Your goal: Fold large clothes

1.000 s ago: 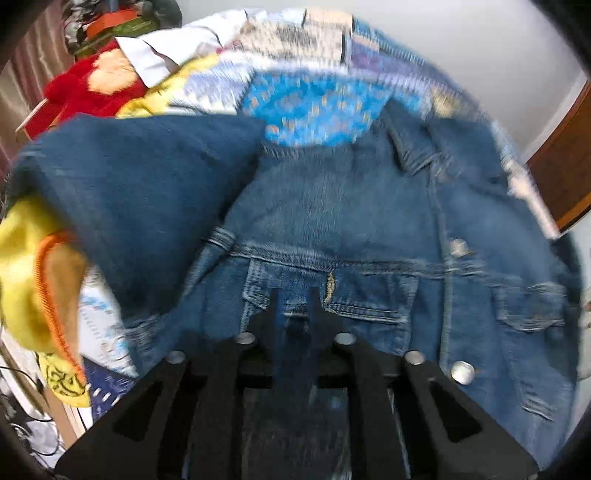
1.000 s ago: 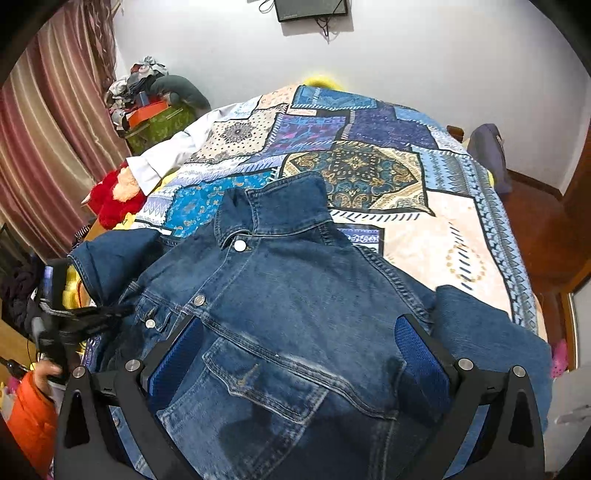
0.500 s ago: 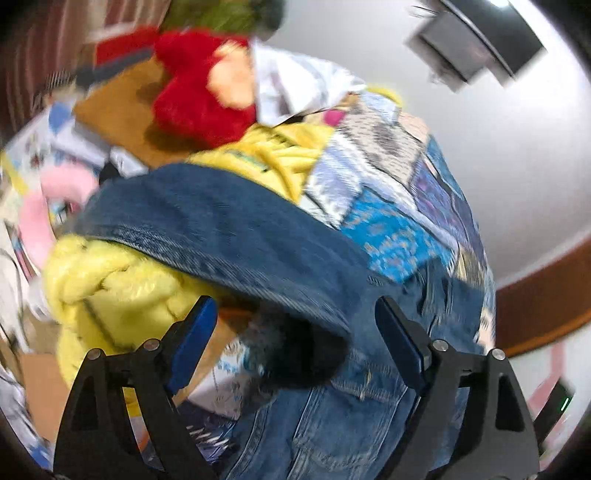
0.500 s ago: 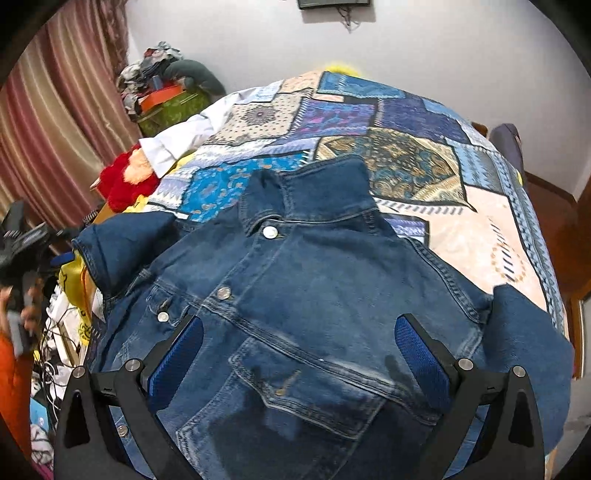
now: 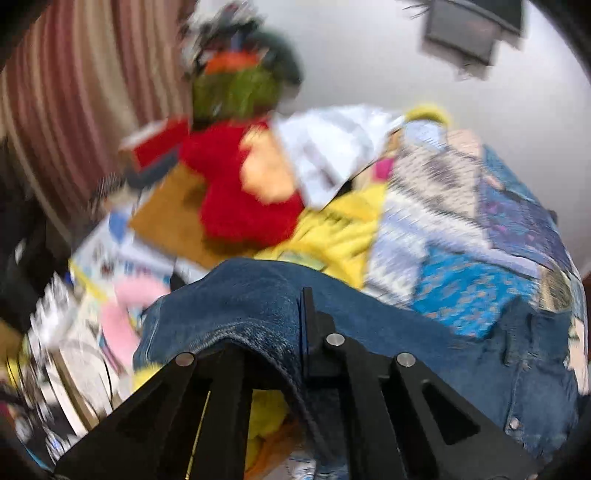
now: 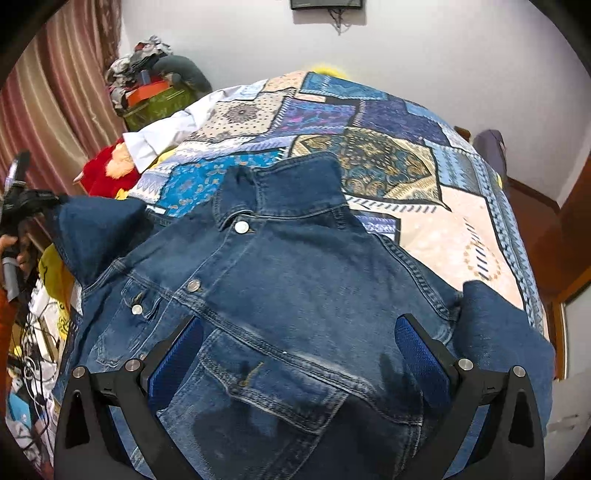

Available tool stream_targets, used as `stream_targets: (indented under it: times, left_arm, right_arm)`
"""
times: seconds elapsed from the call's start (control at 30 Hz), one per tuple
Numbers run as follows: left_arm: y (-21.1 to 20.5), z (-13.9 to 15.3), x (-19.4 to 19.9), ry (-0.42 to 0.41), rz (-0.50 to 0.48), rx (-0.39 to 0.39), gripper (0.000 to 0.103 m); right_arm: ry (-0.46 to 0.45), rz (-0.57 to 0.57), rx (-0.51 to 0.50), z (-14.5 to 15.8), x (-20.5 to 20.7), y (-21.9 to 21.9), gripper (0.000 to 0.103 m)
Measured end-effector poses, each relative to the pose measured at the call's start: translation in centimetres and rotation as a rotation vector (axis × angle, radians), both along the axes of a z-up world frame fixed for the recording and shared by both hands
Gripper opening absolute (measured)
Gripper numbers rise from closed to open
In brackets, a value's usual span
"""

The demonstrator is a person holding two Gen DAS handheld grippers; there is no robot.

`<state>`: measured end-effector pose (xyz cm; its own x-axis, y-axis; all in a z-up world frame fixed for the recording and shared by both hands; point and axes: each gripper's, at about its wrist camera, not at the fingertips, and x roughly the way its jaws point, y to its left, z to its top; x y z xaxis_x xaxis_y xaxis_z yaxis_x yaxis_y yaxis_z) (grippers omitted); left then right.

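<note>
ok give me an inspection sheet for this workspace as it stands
surface: bed under a patchwork bedspread.
job's things: denim jacket lies front up, collar toward the wall, buttoned; its sleeve is lifted at the bed's edge.
clutter: red plush toy, white shirt, yellow fabric, piled clothes by the curtain.
grippers: left gripper jaws shut on the sleeve; right gripper jaws open above the jacket's chest pocket.
cables: tangled wires beside the bed.
surroundings: striped curtain, white wall, wall-mounted screen.

1 denim jacket [image 6: 295, 280], 1 patchwork bedspread [image 6: 369, 122], 1 red plush toy [image 5: 243, 192].
</note>
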<state>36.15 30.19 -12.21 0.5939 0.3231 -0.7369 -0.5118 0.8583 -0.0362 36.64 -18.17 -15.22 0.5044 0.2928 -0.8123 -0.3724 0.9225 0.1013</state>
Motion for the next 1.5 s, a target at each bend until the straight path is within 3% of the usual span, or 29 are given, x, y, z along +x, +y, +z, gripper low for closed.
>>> stream_targets:
  times: [0.13,0.23,0.37,0.43,0.57,0.6,0.67,0.73,0.8,0.97,1.17,1.23,1.27,1.33,1.4,1.5]
  left_arm:
    - [-6.9,2.9,0.1,-0.067,-0.172,0.115,0.003]
    - [-12.6,1.9,0.4,-0.045,-0.327,0.149,0.003]
    - [-17.5,-4.2,1.5,0.103,-0.454,0.062,0.003]
    - [-18.3,-8.1,2.0,0.202,-0.473,-0.038,0.003]
    - [-19.3,-12.7,1.2,0.311,-0.46,-0.09,0.009]
    - [-19.2,-13.0,0.8,0.317,-0.459,-0.096,0.012]
    - [-18.3,-12.4,-0.1,0.301,-0.456,-0.122,0.03]
    - [-16.6,-11.2,-1.3,0.272,-0.439,-0.187,0.066]
    - [-14.7,-9.5,-2.5,0.202,-0.405,-0.239,0.069]
    - [-8.3,-6.7,-4.3,0.084,-0.283,-0.336,0.069]
    - [-3.4,-9.5,-2.7,0.112,-0.168,-0.472,0.069]
    - [-2.8,-10.9,-1.6,0.119,-0.147,-0.5,0.061]
    - [-2.6,-11.4,-1.2,0.127,-0.133,-0.497,0.056]
    - [-2.3,-12.2,-0.2,0.151,-0.099,-0.466,0.034]
    - [-2.4,-12.2,0.8,0.178,-0.07,-0.39,0.019]
    - [-4.0,-10.5,1.5,0.172,-0.083,-0.247,0.012]
  right_arm:
    - [0.016,-0.026,0.053,0.3,0.3,-0.8,0.103]
    - [0.02,-0.041,0.102,0.9,0.2,-1.3,0.103]
    - [0.002,-0.046,0.118,1.7,-0.6,-2.0,0.103]
    - [-0.007,-0.046,0.114,2.1,-1.1,-2.5,0.103]
    - [-0.037,-0.052,0.086,2.8,-2.0,-3.8,0.103]
    - [-0.044,-0.054,0.079,2.9,-2.2,-4.1,0.103]
    - [-0.055,-0.061,0.068,3.1,-2.4,-4.7,0.103]
    - [-0.057,-0.067,0.065,3.2,-2.3,-5.0,0.103]
    - [-0.056,-0.072,0.068,3.1,-2.2,-5.1,0.103]
    - [-0.043,-0.064,0.078,2.6,-1.8,-4.3,0.103]
    - [-0.048,-0.022,0.09,2.7,-1.8,-2.1,0.103]
    - [-0.057,-0.007,0.084,2.8,-1.9,-1.5,0.103]
    - [-0.06,-0.003,0.08,2.8,-2.0,-1.2,0.103]
    - [-0.062,0.002,0.072,2.8,-2.0,-1.0,0.103]
    - [-0.064,0.003,0.064,2.7,-2.0,-1.0,0.103]
    - [-0.071,-0.004,0.043,2.6,-2.1,-1.5,0.103]
